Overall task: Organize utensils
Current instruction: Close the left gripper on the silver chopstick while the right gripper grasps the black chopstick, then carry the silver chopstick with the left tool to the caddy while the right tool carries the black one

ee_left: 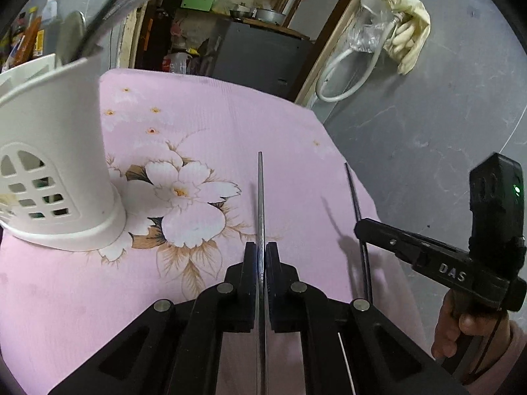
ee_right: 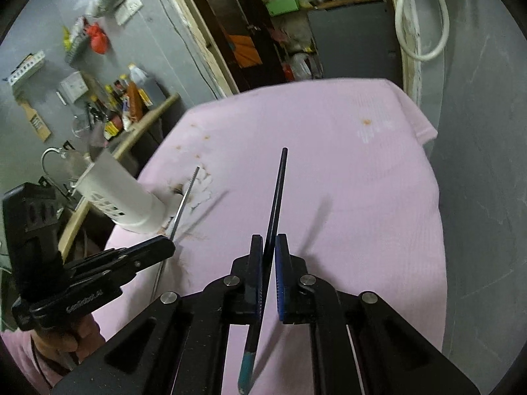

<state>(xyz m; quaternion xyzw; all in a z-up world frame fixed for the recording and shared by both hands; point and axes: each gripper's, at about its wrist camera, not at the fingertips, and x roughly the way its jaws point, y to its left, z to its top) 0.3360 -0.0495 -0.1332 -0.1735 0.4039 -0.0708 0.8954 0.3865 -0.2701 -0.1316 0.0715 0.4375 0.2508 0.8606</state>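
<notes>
Two grippers over a desk (ee_left: 59,312) with a pink flower cloth (ee_left: 204,125).

Left gripper (ee_left: 261,253): fingers (ee_left: 250,263) shut tight on a thin silver utensil (ee_left: 260,197). Held edge-on, so hard to say if knife, fork or spoon. Tip sticking out past the fingers, up off the cloth, with a shadow just beside it. In the right wrist view, same silver utensil (ee_right: 187,197) poking up from the left gripper (ee_right: 166,243), near the holder.

Right gripper (ee_right: 269,247): fingers (ee_right: 255,263) shut on a thin black stick-like utensil (ee_right: 278,191). Teal end (ee_right: 246,367) hanging back below the fingers. Black tip pointing forward over the middle of the cloth. In the left wrist view, same black utensil (ee_left: 357,204) standing up from the right gripper (ee_left: 360,230), near the cloth's right edge.

White plastic holder (ee_left: 56,151) with little window holes, upright on the cloth at the left. More utensils (ee_left: 138,0) already standing inside, tops blurry.

A hand (ee_left: 461,326) and a pink sleeve (ee_left: 507,362) under the right gripper.
</notes>
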